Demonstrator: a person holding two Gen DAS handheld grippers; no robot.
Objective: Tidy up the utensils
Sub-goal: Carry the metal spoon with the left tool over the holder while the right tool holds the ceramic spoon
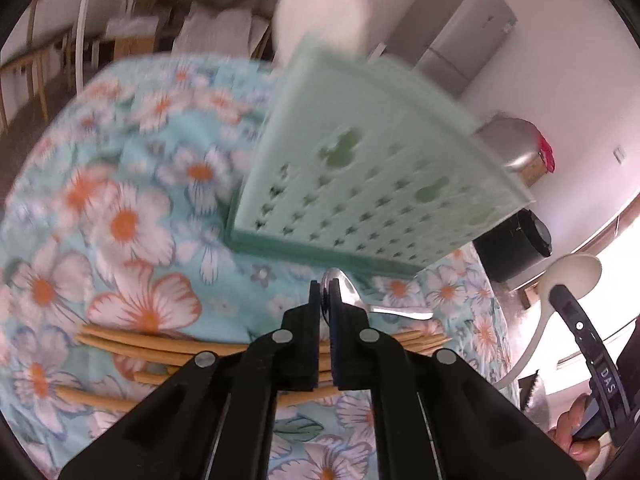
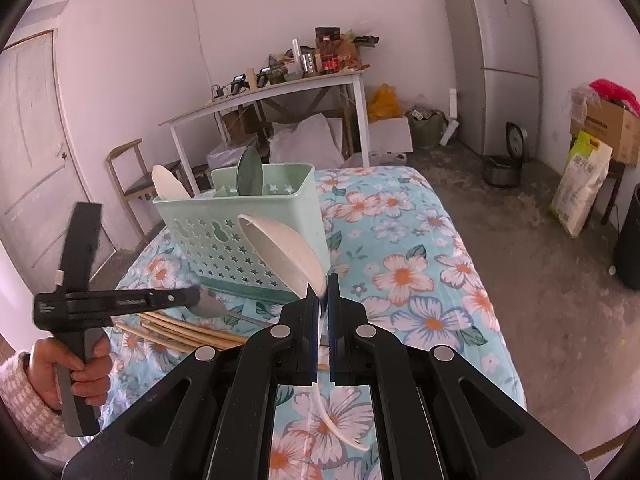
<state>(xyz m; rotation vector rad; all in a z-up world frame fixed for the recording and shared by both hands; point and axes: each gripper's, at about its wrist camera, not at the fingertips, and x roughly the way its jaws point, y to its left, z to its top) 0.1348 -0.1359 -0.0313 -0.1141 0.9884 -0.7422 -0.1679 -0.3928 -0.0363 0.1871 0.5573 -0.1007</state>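
My left gripper (image 1: 326, 300) is clamped on a metal spoon (image 1: 352, 294) just above the floral cloth (image 1: 132, 208), its handle largely hidden behind the fingers; motion blur smears the mint utensil basket (image 1: 360, 168) right ahead of it. My right gripper (image 2: 322, 292) is closed on the handle of one cream ladle (image 2: 284, 252), its bowl raised in front of the basket. Two utensils already stand in the basket: a white spatula (image 2: 168, 186) and a green one (image 2: 250, 172), their lower parts concealed. Several bamboo chopsticks (image 2: 180, 332) lie on the cloth, partly covered by my tools, too overlapped to count.
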